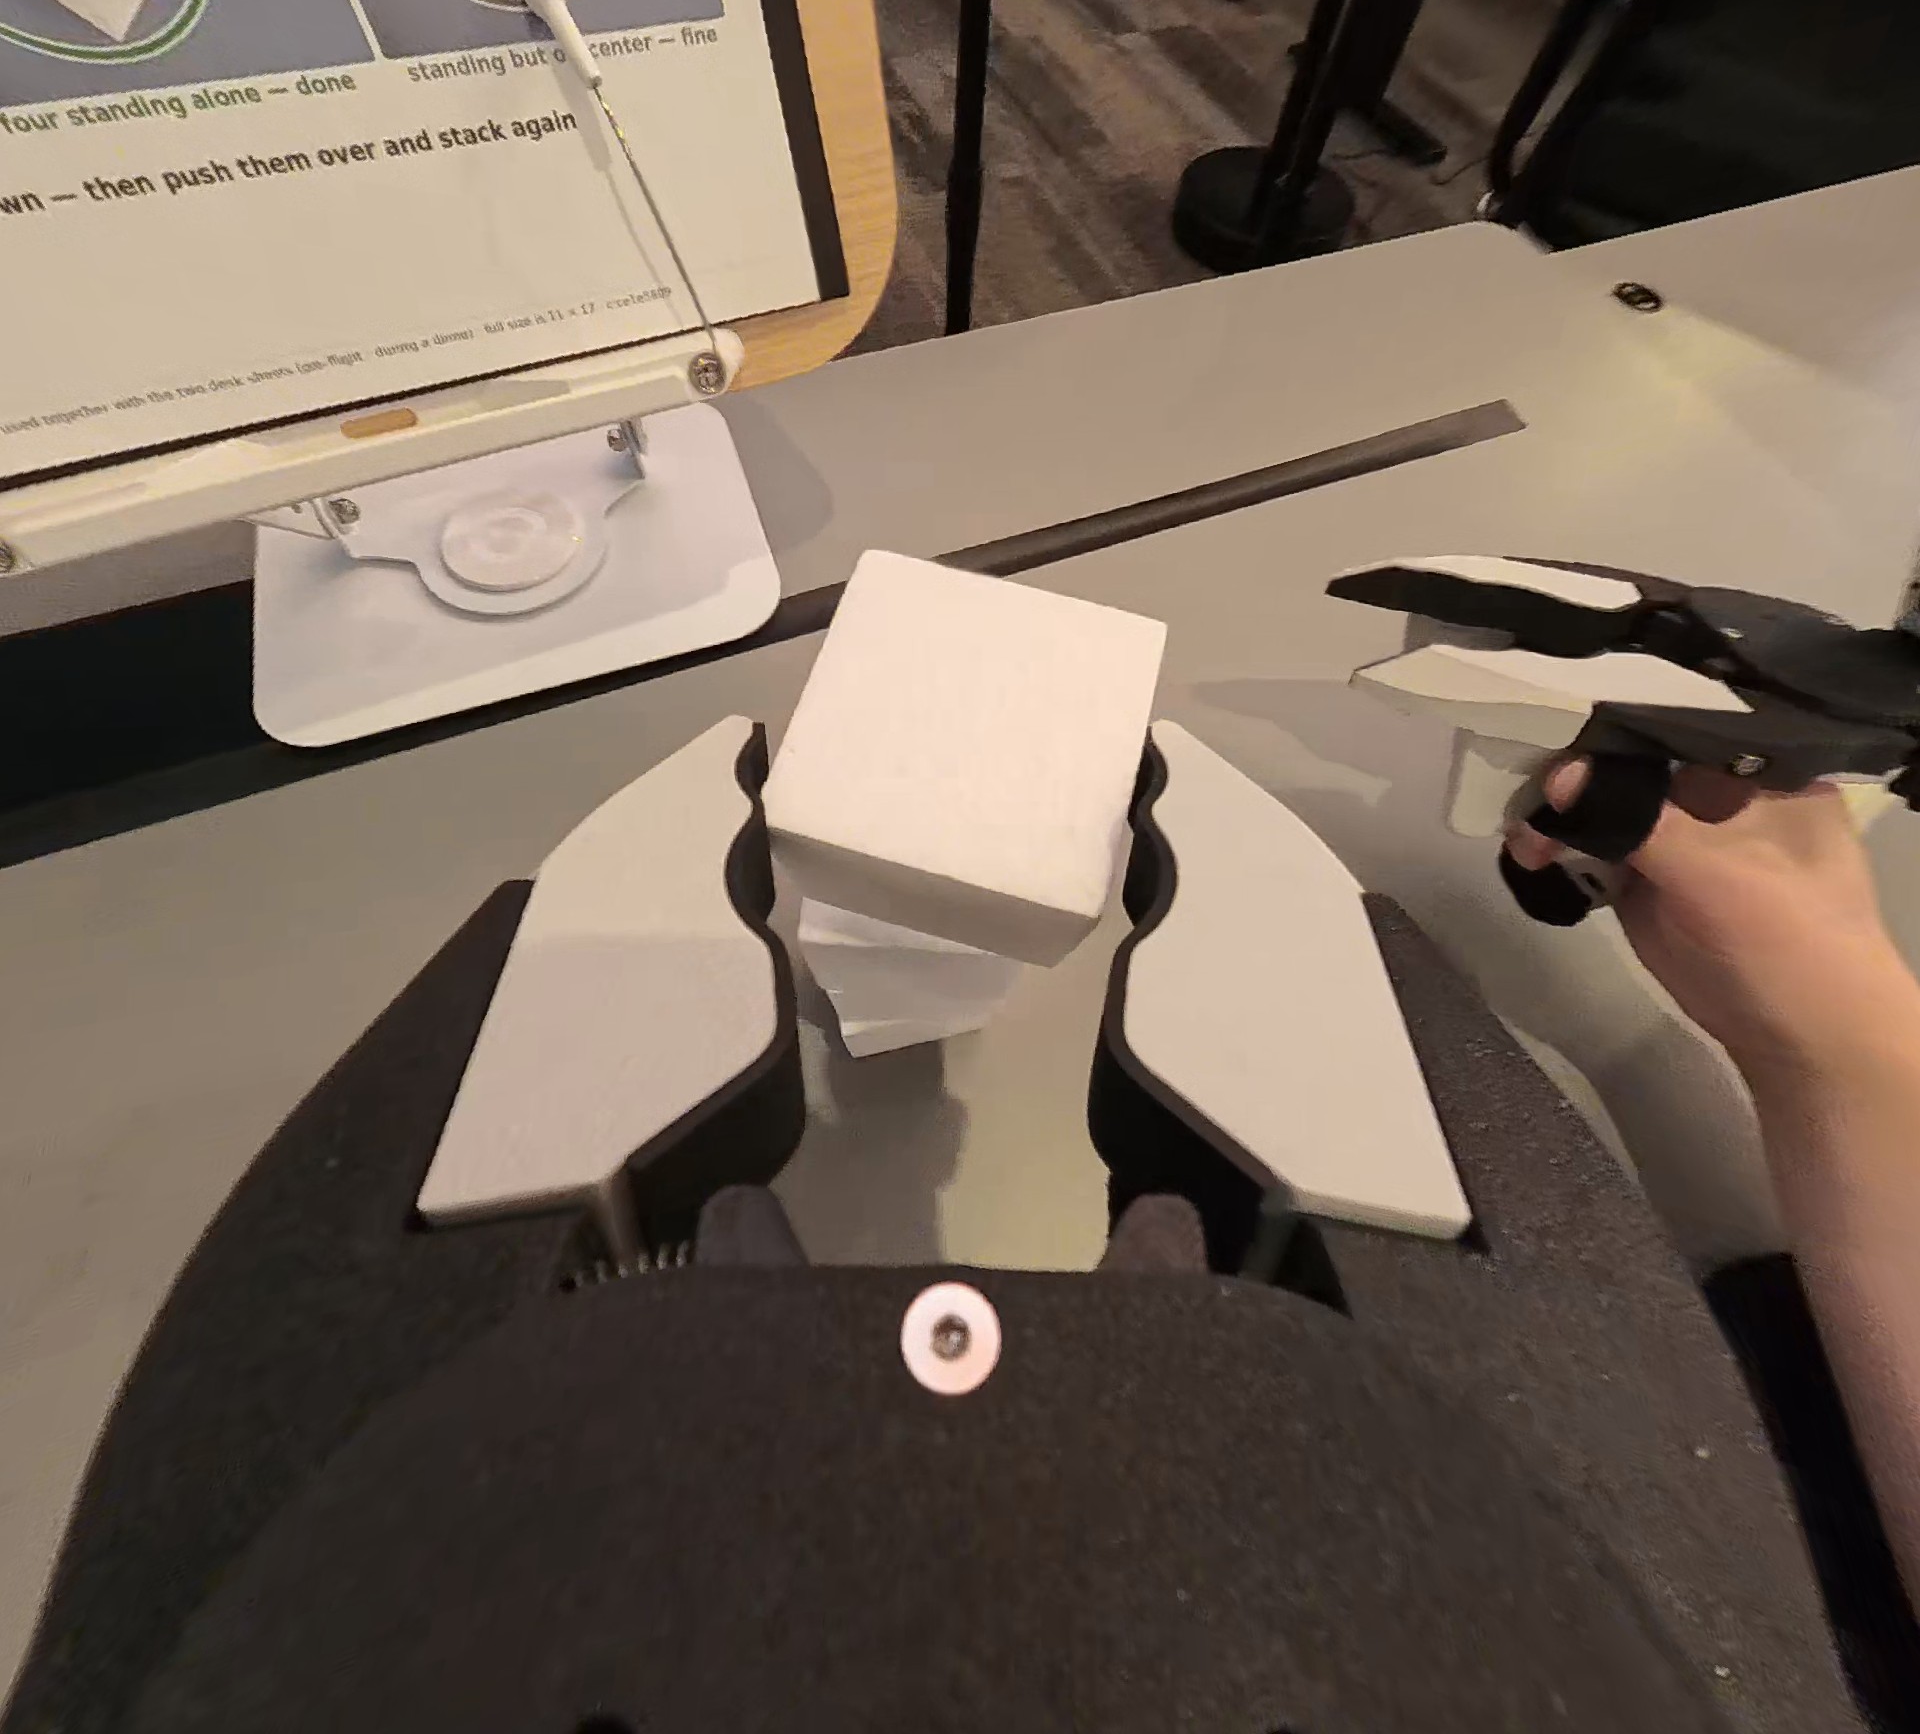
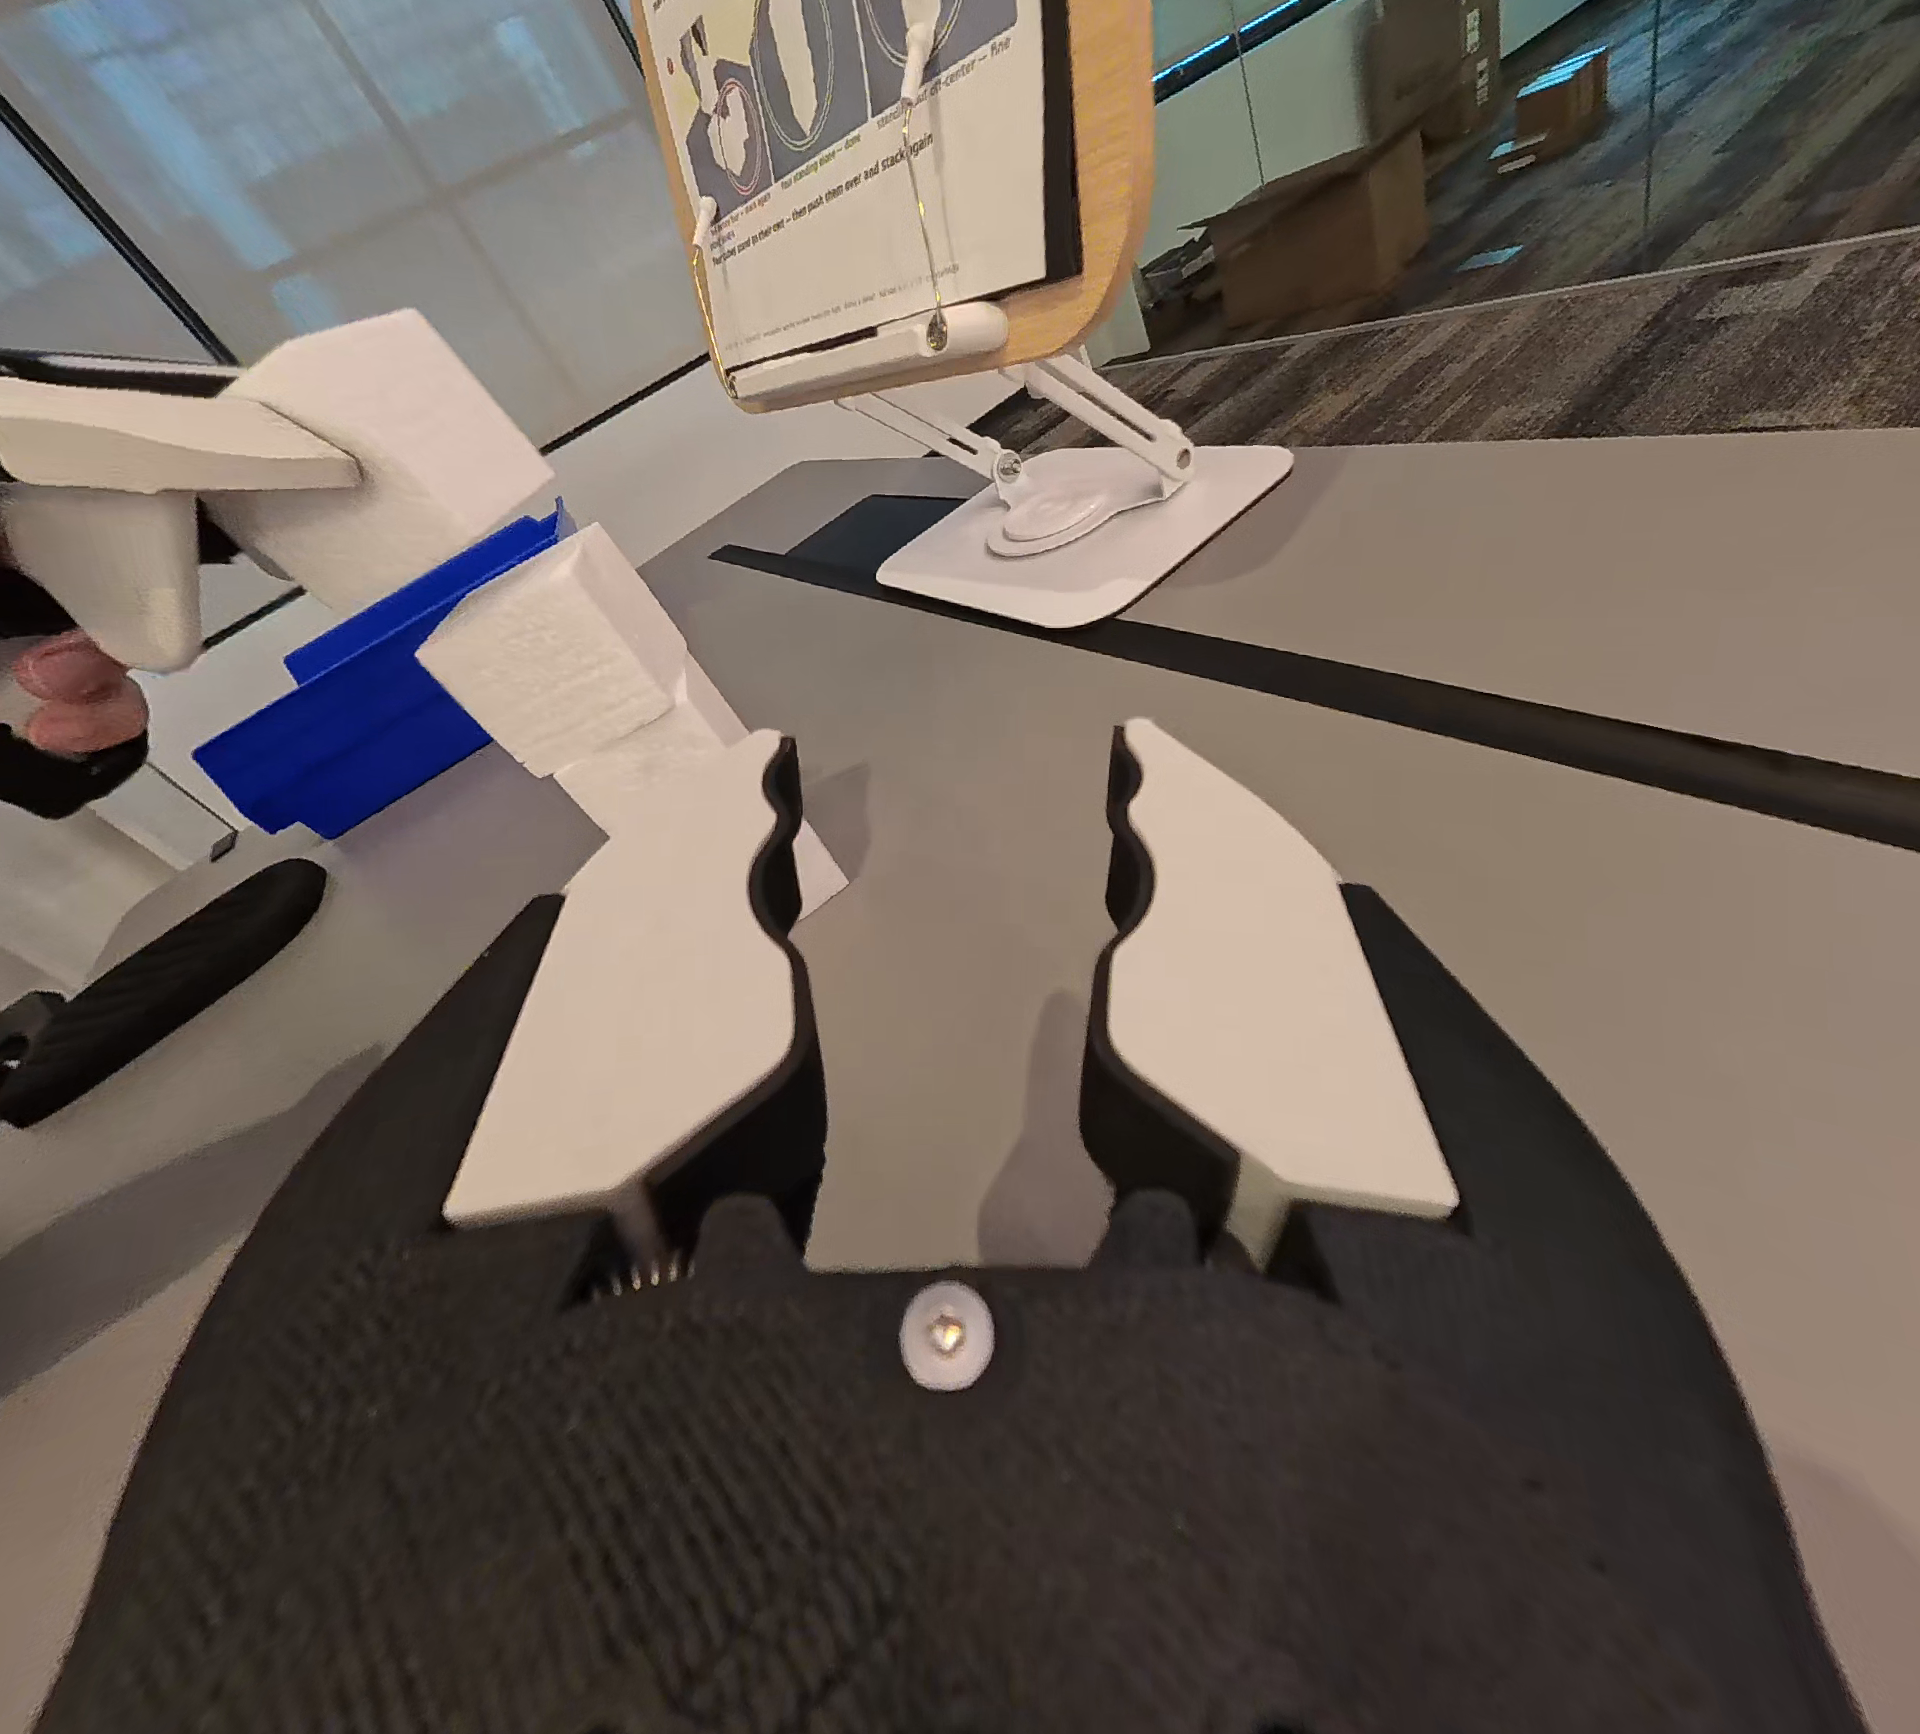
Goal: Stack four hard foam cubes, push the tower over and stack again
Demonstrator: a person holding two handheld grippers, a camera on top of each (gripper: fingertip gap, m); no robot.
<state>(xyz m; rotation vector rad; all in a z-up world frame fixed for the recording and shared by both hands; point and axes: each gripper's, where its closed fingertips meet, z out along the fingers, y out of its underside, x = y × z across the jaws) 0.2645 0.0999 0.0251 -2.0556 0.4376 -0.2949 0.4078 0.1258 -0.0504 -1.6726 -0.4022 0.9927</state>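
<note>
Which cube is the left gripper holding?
The top cube, clamped between the left gripper's fingers above the stack. The other cubes sit below it, ungripped. Right gripper is open, empty.

Grey desk (image 2: 1455,604); patterned carpet (image 2: 1558,354); glass partitions (image 2: 312,74); cardboard boxes (image 2: 1340,230) by far wall; chair bases (image 1: 1262,204).

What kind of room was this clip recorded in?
Most likely an office or lab workspace. A grey table carries a document stand with an instruction sheet, glass partition walls and patterned carpet surround it, and cardboard boxes sit on the floor beyond.
</note>
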